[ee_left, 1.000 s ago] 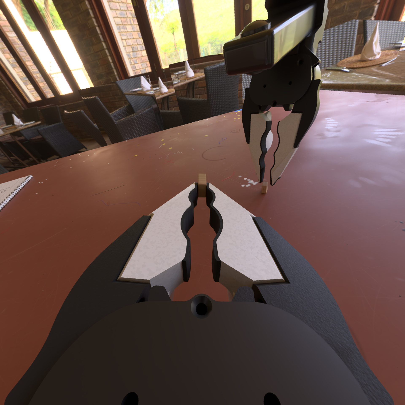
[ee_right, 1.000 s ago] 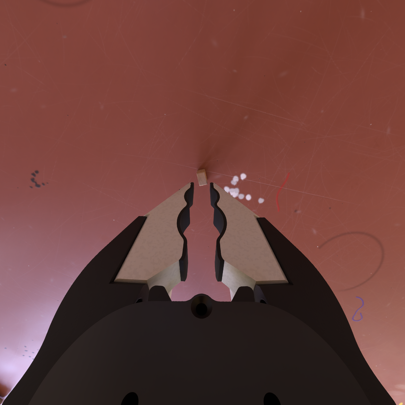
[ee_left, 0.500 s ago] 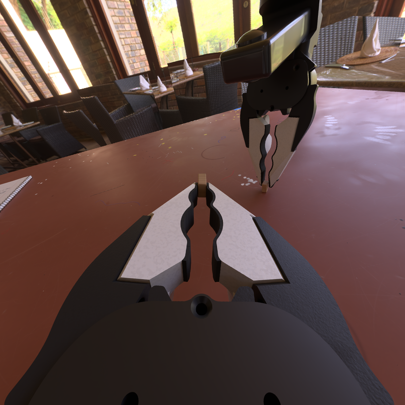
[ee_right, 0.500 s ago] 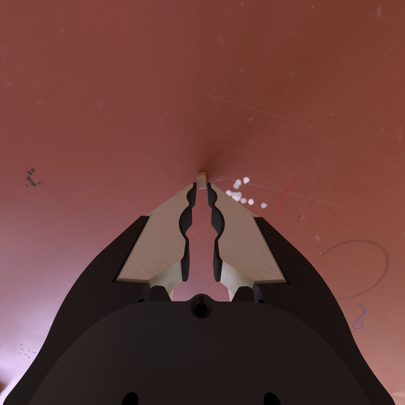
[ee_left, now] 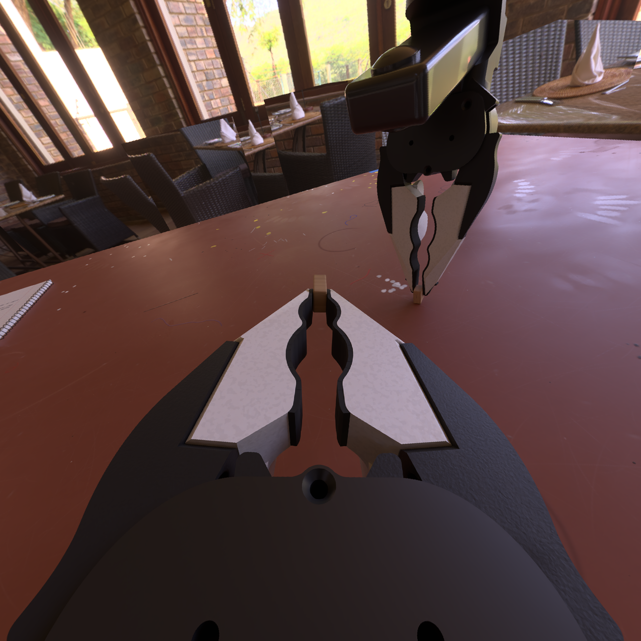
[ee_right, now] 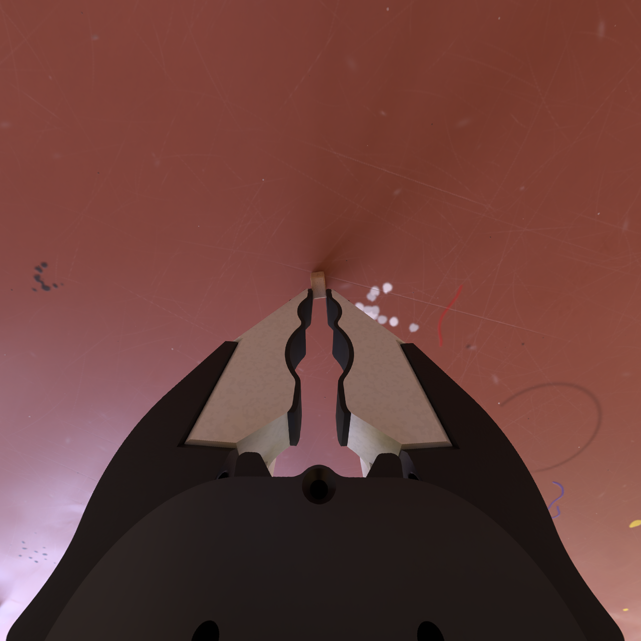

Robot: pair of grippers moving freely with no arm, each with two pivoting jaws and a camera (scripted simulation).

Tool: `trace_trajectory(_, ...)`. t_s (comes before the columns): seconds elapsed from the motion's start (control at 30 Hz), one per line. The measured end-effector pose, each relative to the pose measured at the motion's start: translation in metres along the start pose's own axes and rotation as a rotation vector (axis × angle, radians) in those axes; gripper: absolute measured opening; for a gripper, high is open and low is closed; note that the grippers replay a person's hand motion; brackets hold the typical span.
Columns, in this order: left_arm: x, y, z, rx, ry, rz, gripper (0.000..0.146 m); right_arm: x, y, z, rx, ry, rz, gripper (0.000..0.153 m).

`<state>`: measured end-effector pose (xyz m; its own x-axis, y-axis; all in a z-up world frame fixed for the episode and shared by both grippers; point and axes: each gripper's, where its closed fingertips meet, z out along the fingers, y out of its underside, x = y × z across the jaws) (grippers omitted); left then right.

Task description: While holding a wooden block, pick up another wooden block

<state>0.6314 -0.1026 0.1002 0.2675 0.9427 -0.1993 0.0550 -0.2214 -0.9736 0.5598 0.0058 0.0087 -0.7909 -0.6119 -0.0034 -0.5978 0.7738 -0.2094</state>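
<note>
My left gripper [ee_left: 319, 295] is shut on a small wooden block [ee_left: 319, 282], which stands upright between its tips just above the red-brown table [ee_left: 138, 347]. My right gripper [ee_right: 318, 295] points straight down at the table. Its tips press both sides of a second small wooden block [ee_right: 317, 279]. In the left wrist view, the right gripper [ee_left: 421, 289] stands ahead and to the right, and the second block [ee_left: 417, 297] rests on the table at its tips.
A spiral notebook [ee_left: 20, 305] lies at the table's left edge. White paint dots [ee_left: 392, 286] mark the table beside the second block. Wicker chairs [ee_left: 208, 194] and set tables stand beyond the far edge.
My right gripper came down around the second block and its jaws narrowed onto it. My left gripper kept its block and barely moved.
</note>
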Motion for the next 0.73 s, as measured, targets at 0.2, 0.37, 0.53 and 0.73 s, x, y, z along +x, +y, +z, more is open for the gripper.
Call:
trace_trajectory(0.2,0.0,0.001,0.0,-0.003,0.001,0.001,0.006,0.0,0.0,0.0,0.009,0.014,-0.016,0.007)
trace_trajectory(0.37,0.003,0.003,0.002,-0.019,0.012,0.014,0.006,0.001,0.004,-0.005,0.069,0.034,0.027,0.007)
trace_trajectory(0.53,0.012,0.009,0.01,-0.092,0.028,0.105,0.006,0.005,0.011,-0.036,0.256,0.128,0.15,0.007)
trace_trajectory(0.73,0.042,0.005,0.038,-0.181,0.237,0.204,0.006,-0.004,0.024,-0.082,0.595,0.283,0.347,0.007)
